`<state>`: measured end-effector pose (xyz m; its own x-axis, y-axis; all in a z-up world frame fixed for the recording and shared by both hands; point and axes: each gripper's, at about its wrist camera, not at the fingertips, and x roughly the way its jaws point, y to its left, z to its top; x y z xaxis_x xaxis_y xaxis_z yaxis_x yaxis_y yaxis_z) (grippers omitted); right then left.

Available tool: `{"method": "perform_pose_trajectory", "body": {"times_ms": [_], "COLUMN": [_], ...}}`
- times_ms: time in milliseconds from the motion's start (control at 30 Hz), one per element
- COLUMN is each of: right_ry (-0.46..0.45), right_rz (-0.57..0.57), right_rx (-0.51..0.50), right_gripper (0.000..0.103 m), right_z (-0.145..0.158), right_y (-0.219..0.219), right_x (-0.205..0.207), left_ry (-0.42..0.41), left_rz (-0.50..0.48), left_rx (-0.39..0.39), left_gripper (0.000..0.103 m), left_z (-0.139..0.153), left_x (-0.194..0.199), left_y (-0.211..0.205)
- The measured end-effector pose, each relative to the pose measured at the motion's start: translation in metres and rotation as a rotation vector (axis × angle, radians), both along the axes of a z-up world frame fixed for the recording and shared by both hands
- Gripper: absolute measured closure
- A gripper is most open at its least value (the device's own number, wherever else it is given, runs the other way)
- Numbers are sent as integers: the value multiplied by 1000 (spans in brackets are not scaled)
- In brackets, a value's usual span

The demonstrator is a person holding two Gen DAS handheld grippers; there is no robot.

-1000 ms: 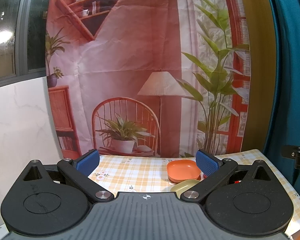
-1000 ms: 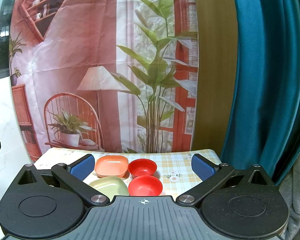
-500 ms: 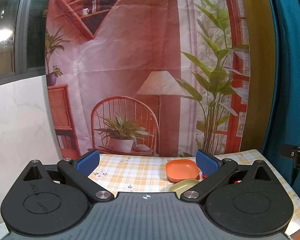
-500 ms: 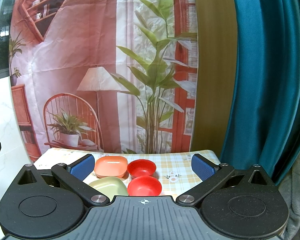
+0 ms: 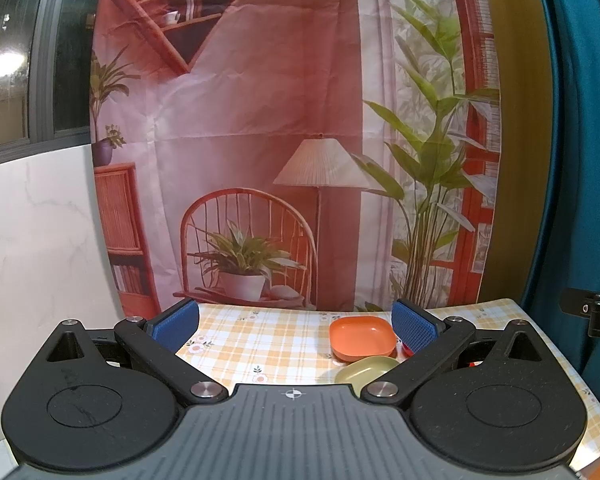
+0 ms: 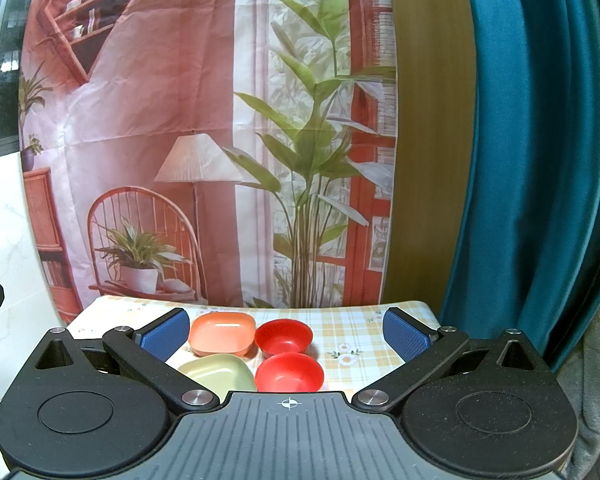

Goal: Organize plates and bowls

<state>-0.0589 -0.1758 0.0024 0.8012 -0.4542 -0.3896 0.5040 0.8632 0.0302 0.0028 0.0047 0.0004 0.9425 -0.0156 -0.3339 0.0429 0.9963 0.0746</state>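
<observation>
An orange square plate and a pale green square plate sit on the checked tablecloth, with two red bowls to their right. My right gripper is open and empty, above and short of them. In the left wrist view the orange plate and green plate lie to the right; a sliver of red bowl shows behind the right finger. My left gripper is open and empty over bare cloth.
A printed backdrop hangs behind the table. A teal curtain hangs at the right and a white marble wall stands at the left. The right gripper's body shows at the left view's right edge.
Both grippers have drifted slightly; the dishes sit a touch lower and closer in the views. Both stay open and nothing on the table has moved.
</observation>
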Motion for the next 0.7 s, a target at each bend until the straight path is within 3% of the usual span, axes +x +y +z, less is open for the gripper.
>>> {"method": "perform_pose_trajectory", "body": {"times_ms": [700], "right_ry": [0], "right_rz": [0], "right_rx": [-3], "right_gripper": [0], "right_z": [-5], "right_y": [1], "right_x": [-3], "left_ry": [8], "left_rz": [5], "left_rx": [-6], "left_gripper": [0], "left_z": [0], "left_x": [1], "left_y": [0]}}
